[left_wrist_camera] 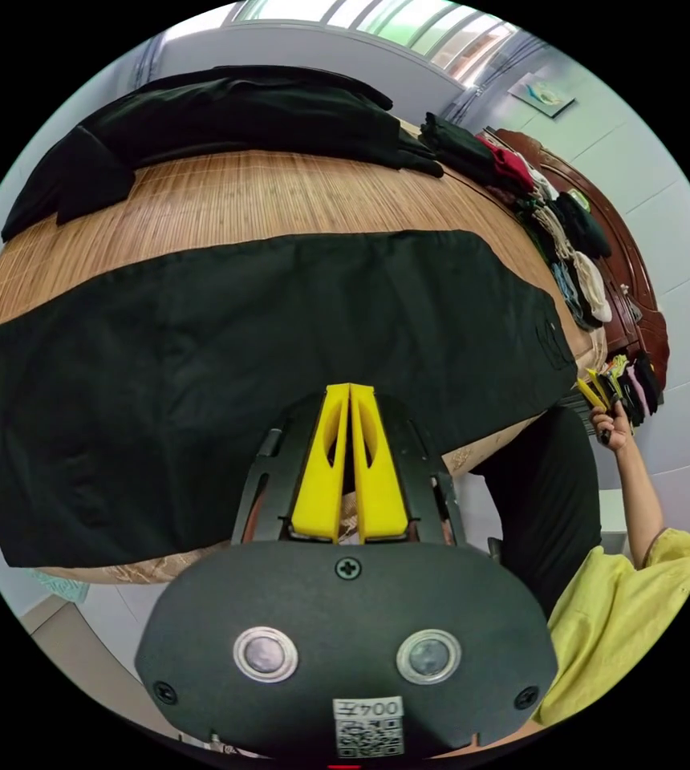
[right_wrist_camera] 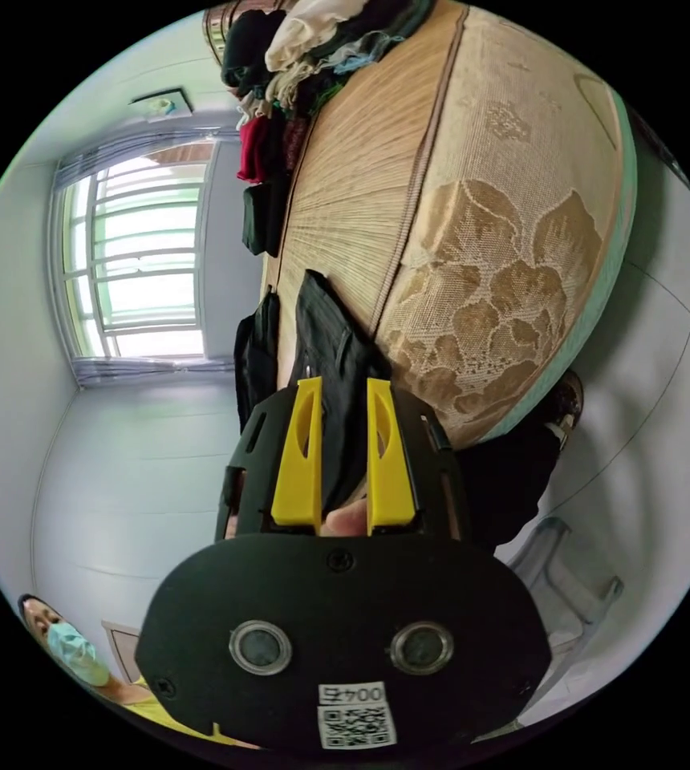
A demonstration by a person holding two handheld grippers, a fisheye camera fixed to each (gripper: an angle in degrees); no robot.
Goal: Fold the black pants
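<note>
The black pants [left_wrist_camera: 281, 337] across the middle of the left gripper view are matt, smooth cloth, lying on a finely ribbed woven bamboo mat [left_wrist_camera: 241, 200]. The left gripper [left_wrist_camera: 350, 393] has glossy yellow plastic jaws on a matt black plastic housing. At the right of the right gripper view, the mattress side [right_wrist_camera: 513, 305] is beige cloth with a raised floral pattern.

A bed topped with a woven bamboo mat [left_wrist_camera: 281, 196] carries everything, its lace-patterned side [right_wrist_camera: 513, 265] showing in the right gripper view. The black pants [left_wrist_camera: 281, 353] lie spread flat across the mat's near part, one end reaching the edge. Another dark garment [left_wrist_camera: 225, 112] lies along the far side, and a row of folded clothes [left_wrist_camera: 554, 233] (black, red, cream among them) lines one edge.
</note>
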